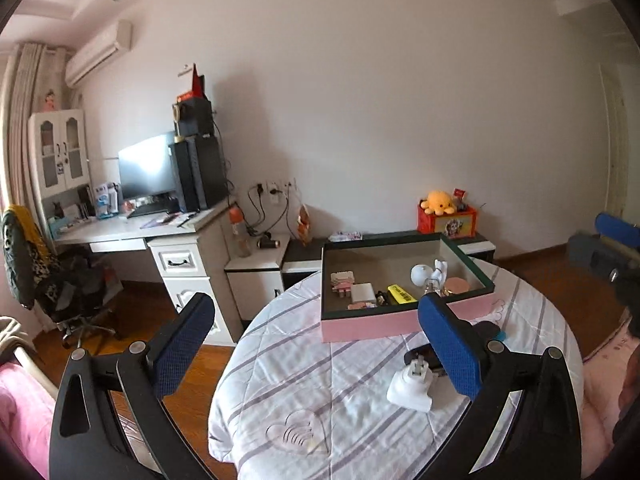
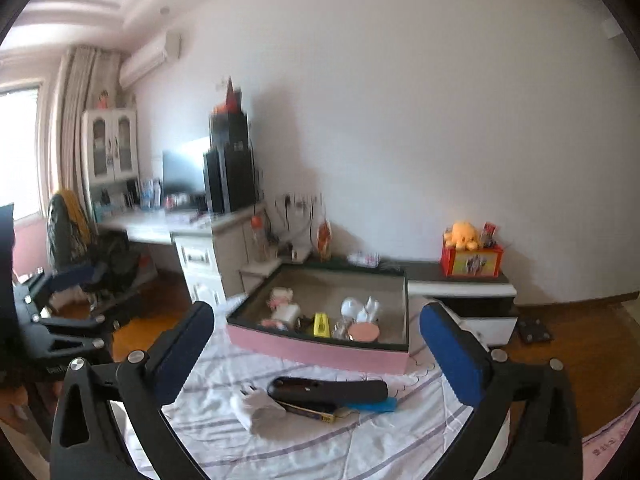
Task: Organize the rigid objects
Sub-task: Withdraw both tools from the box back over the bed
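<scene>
between two picks, as judged from the layout: both grippers raised clear of the bed, nothing held. left gripper (image 1: 316,340) released, blue pads spread wide, empty; right gripper (image 2: 316,344) released too, equally wide, empty.

already inside the shallow pink cardboard box with dark rim (image 1: 400,322): a small pink block figure, a white square charger, a yellow highlighter, a white round gadget, a round pink tin. waiting outside, on the striped white quilt (image 1: 304,372) just before the box: a white plug adapter (image 1: 412,390), touching a long black case (image 2: 328,390), with a flat teal piece (image 2: 374,405) under its end.

next move, probably: lowering one gripper over the adapter, closing across its narrow body, lifting it over the near wall into free floor at the back of the box.

right view: full length of the black case, teal piece, a dark flat item with yellow label beneath, and the left gripper at the left edge. left view: case mostly hidden behind the blue pad, but box contents much sharper.
</scene>
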`<state>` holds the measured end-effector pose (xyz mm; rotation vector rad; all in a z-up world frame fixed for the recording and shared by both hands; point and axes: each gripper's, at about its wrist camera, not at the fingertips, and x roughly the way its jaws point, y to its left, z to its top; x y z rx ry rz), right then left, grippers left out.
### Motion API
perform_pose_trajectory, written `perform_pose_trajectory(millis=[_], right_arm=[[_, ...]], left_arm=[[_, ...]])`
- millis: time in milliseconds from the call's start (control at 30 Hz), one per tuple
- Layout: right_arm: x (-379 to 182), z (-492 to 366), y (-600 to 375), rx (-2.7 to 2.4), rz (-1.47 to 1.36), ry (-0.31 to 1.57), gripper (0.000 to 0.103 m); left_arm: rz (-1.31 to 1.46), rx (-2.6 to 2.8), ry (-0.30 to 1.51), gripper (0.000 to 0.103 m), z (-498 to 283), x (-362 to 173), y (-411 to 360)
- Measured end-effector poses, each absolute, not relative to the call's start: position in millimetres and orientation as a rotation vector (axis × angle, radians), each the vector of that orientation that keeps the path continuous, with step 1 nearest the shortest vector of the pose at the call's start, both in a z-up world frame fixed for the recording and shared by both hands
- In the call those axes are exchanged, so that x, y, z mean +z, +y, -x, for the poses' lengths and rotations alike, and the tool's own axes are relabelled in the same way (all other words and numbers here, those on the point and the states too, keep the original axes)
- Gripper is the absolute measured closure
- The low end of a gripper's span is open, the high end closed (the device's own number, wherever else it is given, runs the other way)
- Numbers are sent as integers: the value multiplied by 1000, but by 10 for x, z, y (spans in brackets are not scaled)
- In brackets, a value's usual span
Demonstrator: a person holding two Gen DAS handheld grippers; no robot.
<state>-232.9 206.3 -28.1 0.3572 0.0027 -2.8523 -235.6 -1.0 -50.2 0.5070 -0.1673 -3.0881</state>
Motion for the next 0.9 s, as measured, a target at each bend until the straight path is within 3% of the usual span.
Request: perform_pose_trajectory(millis=[900], right_arm=[[-361,1705,1974,-2936,-334,37,0]], left_arm=[[-471,-3103,-199,0,1808,-436,-43]])
